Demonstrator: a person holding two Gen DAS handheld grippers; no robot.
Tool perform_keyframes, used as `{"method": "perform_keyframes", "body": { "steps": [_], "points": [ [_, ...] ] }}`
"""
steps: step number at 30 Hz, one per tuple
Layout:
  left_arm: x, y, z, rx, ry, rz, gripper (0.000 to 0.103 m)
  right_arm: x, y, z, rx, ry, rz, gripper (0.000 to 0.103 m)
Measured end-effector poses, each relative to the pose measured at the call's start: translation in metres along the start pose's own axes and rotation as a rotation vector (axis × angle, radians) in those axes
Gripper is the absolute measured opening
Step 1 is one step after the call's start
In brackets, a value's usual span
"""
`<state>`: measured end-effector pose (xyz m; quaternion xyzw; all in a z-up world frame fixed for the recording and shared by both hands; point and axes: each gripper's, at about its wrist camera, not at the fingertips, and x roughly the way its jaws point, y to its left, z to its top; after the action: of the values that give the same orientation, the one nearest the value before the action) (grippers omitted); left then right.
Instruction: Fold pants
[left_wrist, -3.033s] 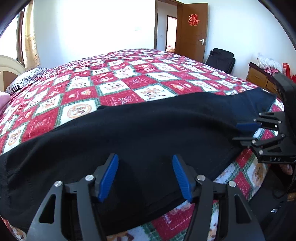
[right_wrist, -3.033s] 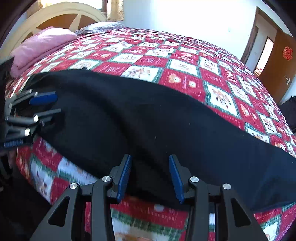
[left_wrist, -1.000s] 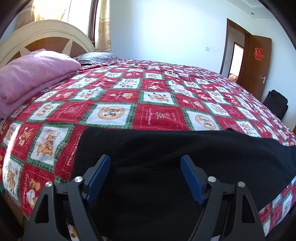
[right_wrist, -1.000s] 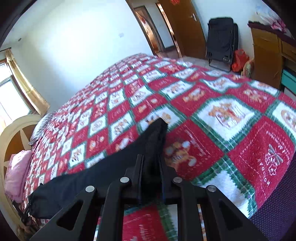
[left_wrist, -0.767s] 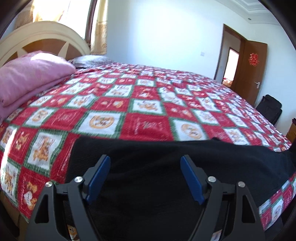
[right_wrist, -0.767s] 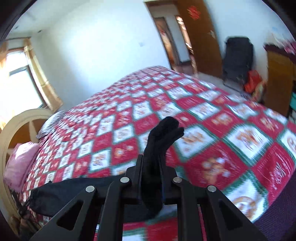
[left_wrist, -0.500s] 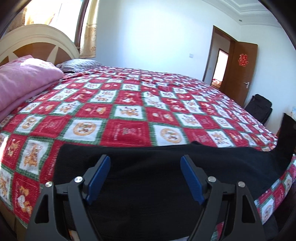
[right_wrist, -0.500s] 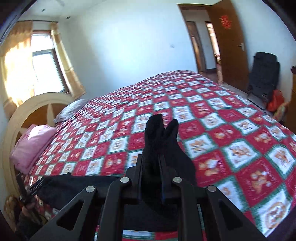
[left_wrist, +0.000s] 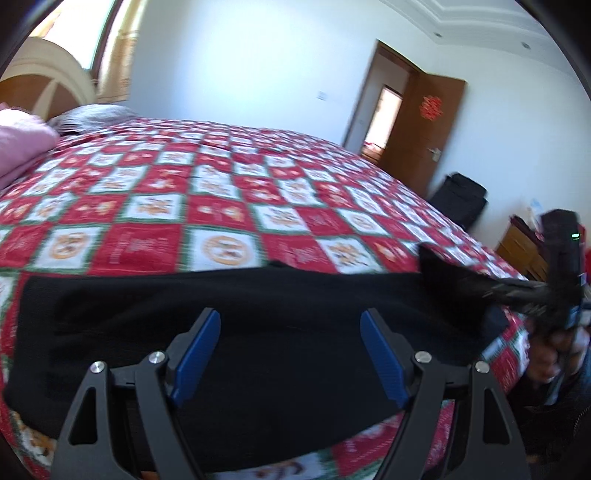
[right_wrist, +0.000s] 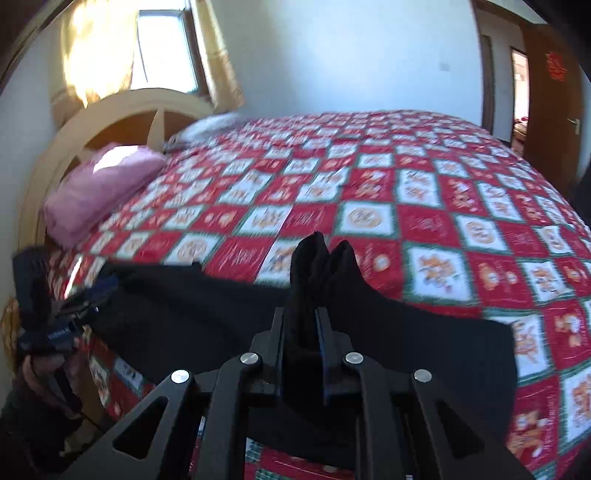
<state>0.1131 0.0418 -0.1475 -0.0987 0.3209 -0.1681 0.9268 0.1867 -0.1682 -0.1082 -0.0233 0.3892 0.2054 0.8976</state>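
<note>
Black pants (left_wrist: 258, 317) lie stretched along the near edge of the bed, folded lengthwise. My left gripper (left_wrist: 291, 354) is open with blue pads, hovering over the waist end, holding nothing. My right gripper (right_wrist: 303, 325) is shut on the leg ends of the pants (right_wrist: 321, 266), which stick up between its jaws and are lifted off the bed. In the left wrist view the right gripper (left_wrist: 517, 291) shows at the right with the raised cloth. In the right wrist view the left gripper (right_wrist: 85, 299) shows at the far left by the waist end.
The bed has a red, white and green checked quilt (left_wrist: 221, 206). A pink folded blanket (right_wrist: 99, 184) and a cream headboard (right_wrist: 122, 110) stand at the head. A brown door (left_wrist: 432, 133), a black bag (left_wrist: 461, 199) and a wooden dresser (left_wrist: 521, 247) are beyond the foot.
My right gripper has lifted the leg ends and carried them toward the waist end, swinging to face the headboard. My left gripper stayed open over the waist end, turning slightly right.
</note>
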Motion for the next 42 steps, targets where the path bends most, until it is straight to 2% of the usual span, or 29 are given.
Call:
{"method": "perform_keyframes", "body": {
  "steps": [3, 6, 7, 9, 10, 15, 17, 18, 23, 26, 28, 29, 31, 32, 35, 37, 39, 42],
  "points": [
    [0.011, -0.019, -0.002, 0.023, 0.036, -0.054, 0.081, 0.027, 0.012, -0.015, -0.053, 0.086, 0.017, 0.015],
    [0.022, -0.040, -0.002, 0.067, 0.075, -0.093, 0.081, 0.035, 0.009, -0.025, -0.065, 0.124, 0.031, 0.019],
    [0.027, -0.050, -0.002, 0.084, 0.092, -0.118, 0.081, 0.034, 0.006, -0.026, -0.064, 0.137, 0.056, 0.024],
    [0.033, -0.064, -0.001, 0.106, 0.113, -0.151, 0.080, 0.026, 0.001, -0.030, -0.064, 0.138, 0.105, 0.050],
    [0.037, -0.076, 0.000, 0.125, 0.127, -0.172, 0.080, 0.018, -0.004, -0.032, -0.067, 0.123, 0.117, 0.053],
    [0.064, -0.115, 0.006, 0.173, 0.195, -0.228, 0.079, -0.010, -0.037, -0.034, -0.019, 0.058, 0.069, 0.054],
    [0.074, -0.130, 0.009, 0.195, 0.219, -0.238, 0.072, -0.016, -0.057, -0.033, 0.040, 0.018, 0.026, 0.054],
    [0.078, -0.134, 0.010, 0.197, 0.229, -0.243, 0.071, -0.018, -0.063, -0.032, 0.059, 0.006, 0.014, 0.054],
    [0.097, -0.140, 0.016, 0.126, 0.285, -0.275, 0.071, -0.030, -0.078, -0.028, 0.086, -0.029, 0.063, 0.054],
    [0.109, -0.139, 0.017, 0.097, 0.311, -0.266, 0.071, -0.031, -0.082, -0.028, 0.082, -0.041, 0.035, 0.054],
    [0.115, -0.140, 0.018, 0.092, 0.320, -0.223, 0.064, -0.030, -0.089, -0.029, 0.109, -0.042, 0.022, 0.054],
    [0.117, -0.141, 0.018, 0.093, 0.318, -0.216, 0.056, -0.028, -0.092, -0.029, 0.127, -0.041, 0.019, 0.054],
    [0.119, -0.143, 0.017, 0.098, 0.328, -0.225, 0.031, -0.027, -0.097, -0.032, 0.153, -0.043, 0.012, 0.054],
    [0.119, -0.143, 0.015, 0.098, 0.336, -0.215, 0.012, -0.026, -0.099, -0.033, 0.169, -0.048, 0.004, 0.054],
    [0.112, -0.140, 0.011, 0.092, 0.328, -0.198, 0.008, -0.024, -0.102, -0.035, 0.191, -0.056, -0.016, 0.054],
    [0.098, -0.140, 0.012, 0.086, 0.284, -0.222, 0.007, -0.024, -0.104, -0.035, 0.201, -0.057, -0.024, 0.054],
    [0.086, -0.139, 0.011, 0.110, 0.256, -0.192, 0.007, -0.025, -0.106, -0.036, 0.213, -0.068, -0.034, 0.055],
    [0.087, -0.129, 0.006, 0.089, 0.282, -0.165, 0.007, -0.025, -0.109, -0.036, 0.232, -0.075, -0.042, 0.055]
  ]
}}
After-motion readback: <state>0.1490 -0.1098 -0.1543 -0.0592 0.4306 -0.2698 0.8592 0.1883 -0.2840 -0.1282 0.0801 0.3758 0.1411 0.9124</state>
